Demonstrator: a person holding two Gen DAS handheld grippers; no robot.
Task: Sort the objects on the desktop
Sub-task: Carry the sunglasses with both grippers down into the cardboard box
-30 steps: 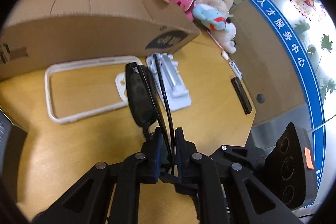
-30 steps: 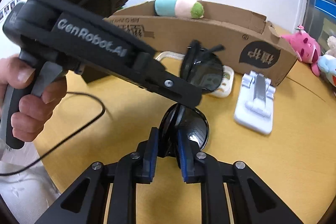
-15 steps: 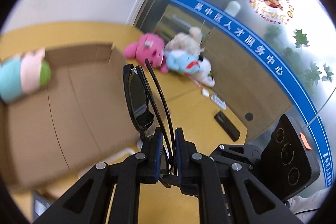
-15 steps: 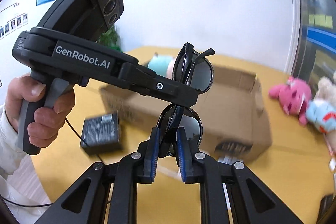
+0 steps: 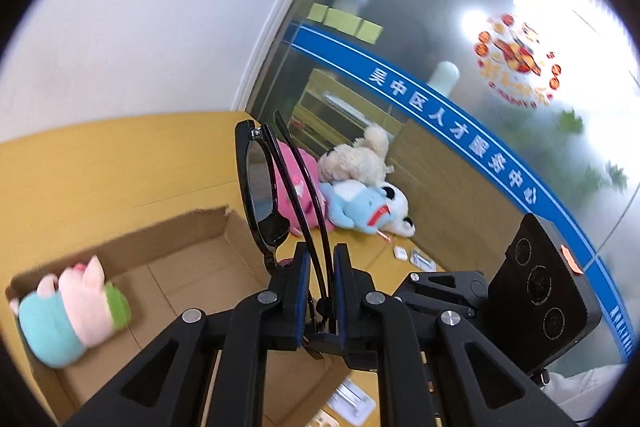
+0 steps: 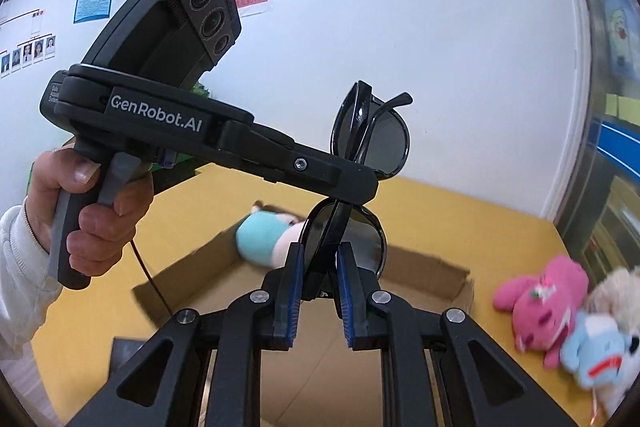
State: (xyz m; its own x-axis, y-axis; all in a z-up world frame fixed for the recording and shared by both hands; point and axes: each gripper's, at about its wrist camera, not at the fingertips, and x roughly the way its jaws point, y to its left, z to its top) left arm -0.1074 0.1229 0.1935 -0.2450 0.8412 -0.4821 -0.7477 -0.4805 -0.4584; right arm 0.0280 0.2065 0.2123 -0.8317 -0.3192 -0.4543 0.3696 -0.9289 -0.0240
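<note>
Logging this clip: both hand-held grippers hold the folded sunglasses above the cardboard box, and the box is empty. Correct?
Not quite. The cardboard box is not empty: a teal, pink and green plush toy lies inside, as the left wrist view shows. The left hand-held gripper and right hand-held gripper do hold the sunglasses above it.

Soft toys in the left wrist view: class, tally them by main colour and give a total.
Pink toy: 1
Cream toy: 1
Blue toy: 1
White toy with black patches: 1
Teal, pink and green toy, in the cardboard box: 1
Total: 5
</note>
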